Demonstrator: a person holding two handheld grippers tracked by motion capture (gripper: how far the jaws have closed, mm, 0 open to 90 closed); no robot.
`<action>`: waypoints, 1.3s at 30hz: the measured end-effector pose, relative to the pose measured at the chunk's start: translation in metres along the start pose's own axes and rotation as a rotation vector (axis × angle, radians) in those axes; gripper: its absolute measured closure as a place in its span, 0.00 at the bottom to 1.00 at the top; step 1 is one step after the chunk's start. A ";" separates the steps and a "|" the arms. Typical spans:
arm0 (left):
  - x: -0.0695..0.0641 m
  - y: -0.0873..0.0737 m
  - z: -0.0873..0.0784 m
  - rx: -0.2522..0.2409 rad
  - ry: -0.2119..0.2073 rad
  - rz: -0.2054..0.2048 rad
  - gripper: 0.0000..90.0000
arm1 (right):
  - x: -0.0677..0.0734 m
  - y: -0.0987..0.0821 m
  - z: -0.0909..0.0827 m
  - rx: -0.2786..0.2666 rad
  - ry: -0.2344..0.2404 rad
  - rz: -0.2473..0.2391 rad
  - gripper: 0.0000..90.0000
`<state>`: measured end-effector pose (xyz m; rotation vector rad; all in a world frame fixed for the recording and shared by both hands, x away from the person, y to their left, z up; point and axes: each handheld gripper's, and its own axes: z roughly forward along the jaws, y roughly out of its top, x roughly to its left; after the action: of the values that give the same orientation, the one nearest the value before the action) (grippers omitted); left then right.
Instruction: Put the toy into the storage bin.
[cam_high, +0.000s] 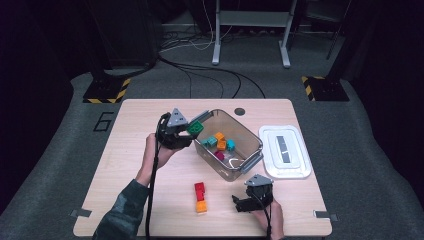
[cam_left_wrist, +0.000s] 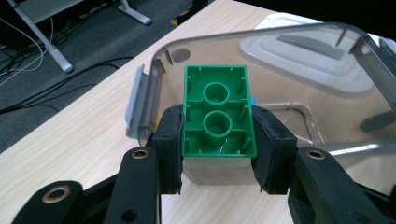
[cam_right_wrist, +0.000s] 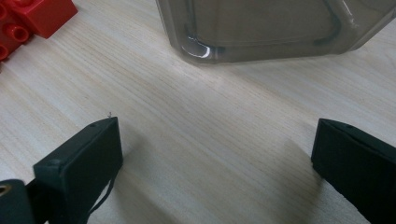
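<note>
Nearest the person, the right tool (cam_high: 243, 201) rests on the pale wooden counter (cam_high: 130, 165) with its jaws spread wide and nothing between them, just short of the clear plastic storage bin (cam_high: 250, 159). A stack of red and orange toy bricks (cam_high: 200, 197) lies to its left.

Farther off, the left tool (cam_left_wrist: 218, 140) is clamped on a green two-stud plastic brick (cam_left_wrist: 217, 110), pinched by its long sides (underside tubes facing the camera), held at the bin's near rim. The grip covers just the brick's lower half, so I judge it could pivot or slip, or clip the rim. The white bin lid (cam_high: 285, 151) lies beyond, apart.
</note>
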<state>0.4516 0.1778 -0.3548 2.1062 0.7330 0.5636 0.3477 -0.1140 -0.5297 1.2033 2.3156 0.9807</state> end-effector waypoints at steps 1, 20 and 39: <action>0.001 0.001 0.002 -0.003 0.003 -0.008 0.65 | 0.000 0.000 0.000 -0.001 0.000 -0.002 0.01; 0.018 0.015 0.058 0.115 -0.007 -0.031 0.65 | -0.002 -0.001 0.000 0.005 0.003 -0.028 0.01; 0.009 -0.009 0.035 0.110 -0.005 -0.059 0.18 | -0.002 -0.001 0.000 0.004 0.002 -0.024 0.01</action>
<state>0.4769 0.1688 -0.3802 2.1779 0.8374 0.4951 0.3481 -0.1157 -0.5299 1.1734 2.3290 0.9702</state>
